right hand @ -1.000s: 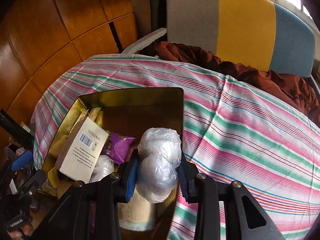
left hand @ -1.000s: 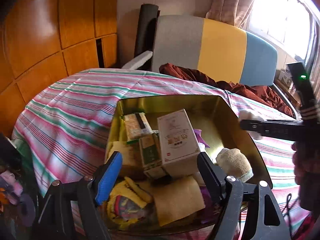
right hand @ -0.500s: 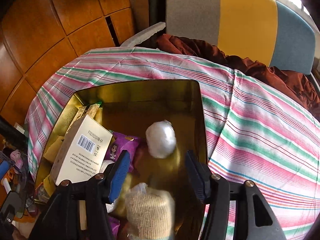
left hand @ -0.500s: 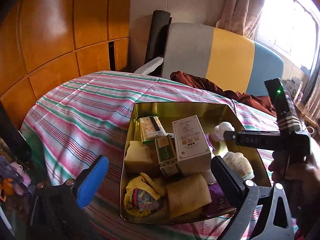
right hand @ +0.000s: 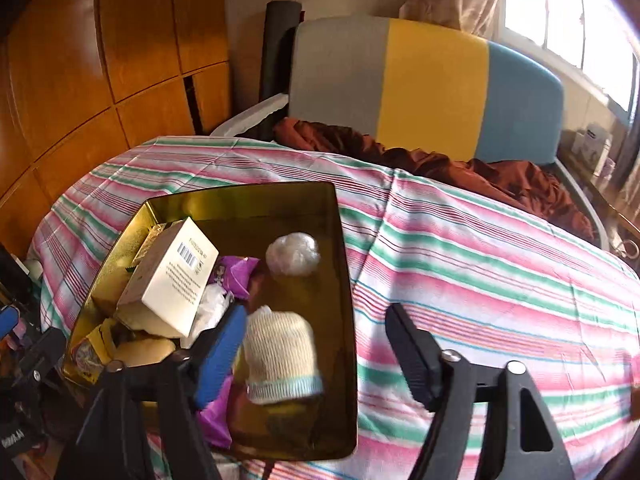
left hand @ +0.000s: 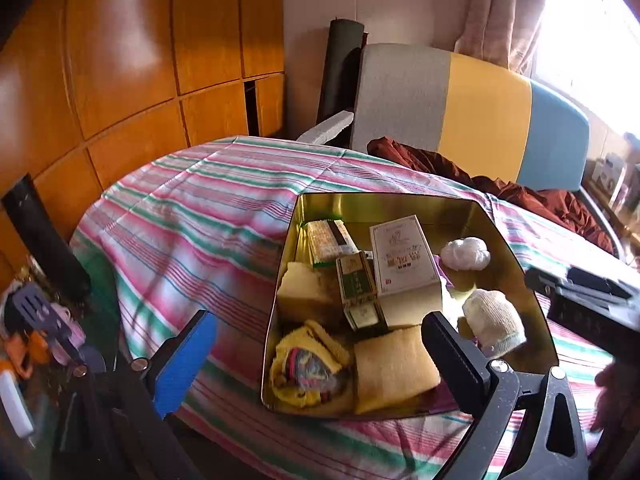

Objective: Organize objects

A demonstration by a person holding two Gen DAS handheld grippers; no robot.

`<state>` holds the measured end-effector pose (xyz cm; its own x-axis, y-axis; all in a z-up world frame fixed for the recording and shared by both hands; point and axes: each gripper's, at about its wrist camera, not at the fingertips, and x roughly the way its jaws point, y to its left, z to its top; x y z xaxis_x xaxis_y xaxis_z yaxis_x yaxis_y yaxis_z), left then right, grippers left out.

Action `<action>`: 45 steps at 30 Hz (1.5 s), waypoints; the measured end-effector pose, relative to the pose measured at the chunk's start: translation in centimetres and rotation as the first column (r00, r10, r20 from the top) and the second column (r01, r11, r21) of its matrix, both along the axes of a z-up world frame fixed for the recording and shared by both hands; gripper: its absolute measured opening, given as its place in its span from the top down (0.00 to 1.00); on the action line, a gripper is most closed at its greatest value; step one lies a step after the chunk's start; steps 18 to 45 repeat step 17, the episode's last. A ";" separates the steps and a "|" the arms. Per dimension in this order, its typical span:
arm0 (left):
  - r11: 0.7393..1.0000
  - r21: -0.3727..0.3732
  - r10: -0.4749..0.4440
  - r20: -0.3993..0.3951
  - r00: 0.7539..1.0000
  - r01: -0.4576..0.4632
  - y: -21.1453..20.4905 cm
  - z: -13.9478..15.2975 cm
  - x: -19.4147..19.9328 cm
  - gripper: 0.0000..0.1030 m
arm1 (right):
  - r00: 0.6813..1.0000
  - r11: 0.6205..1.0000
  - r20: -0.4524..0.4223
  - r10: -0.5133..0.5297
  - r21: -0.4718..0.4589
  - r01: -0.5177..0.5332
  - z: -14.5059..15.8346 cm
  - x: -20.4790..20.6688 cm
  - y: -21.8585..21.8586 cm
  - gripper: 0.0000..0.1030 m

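Plastic bundle (right hand: pixel 293 255): the white crinkled ball lies loose on the bare floor of the tin, in its far right part, just beside the purple wrapper (right hand: pixel 236 274).
Gold tin (right hand: pixel 240 196): it sits open on the striped bedspread (right hand: pixel 500 280), near the bed's left edge from my right camera.
Knit sock roll (right hand: pixel 280 354): cream with a pale blue cuff, it rests in the tin nearer to me than the bundle, right beside my blue pad.
White box (right hand: pixel 172 276): it lies tilted on the heap at the tin's left, barcode side up in my right view.
Other contents: a green box (left hand: pixel 356 280) touches the white box, with a yellow cloth (left hand: pixel 392 368) and a yellow bag (left hand: pixel 308 368) in the near corner.
My right gripper (right hand: pixel 316 348): released, jaws spread wide with nothing between them, 1 finger over the tin and 1 over the bedspread.
My left gripper (left hand: pixel 316 354): also spread wide and carrying nothing, hovering over the tin's near left edge.
Beyond: a brown blanket (right hand: pixel 440 164) lies crumpled before the headboard (right hand: pixel 432 88) of 3 colours.
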<state>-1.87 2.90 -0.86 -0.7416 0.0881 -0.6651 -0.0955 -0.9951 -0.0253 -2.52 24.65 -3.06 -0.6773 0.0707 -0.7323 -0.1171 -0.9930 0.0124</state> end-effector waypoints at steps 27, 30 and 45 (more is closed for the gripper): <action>0.997 0.057 0.042 0.001 0.999 -0.042 -0.8 -0.3 1.2 0.01 | 0.997 0.999 -0.066 0.028 0.044 -0.025 0.7 4.7 -2.0 0.28; 0.997 0.057 0.042 0.001 0.999 -0.042 -0.8 -0.3 1.2 0.01 | 0.997 0.999 -0.066 0.028 0.044 -0.025 0.7 4.7 -2.0 0.28; 0.997 0.057 0.042 0.001 0.999 -0.042 -0.8 -0.3 1.2 0.01 | 0.997 0.999 -0.066 0.028 0.044 -0.025 0.7 4.7 -2.0 0.28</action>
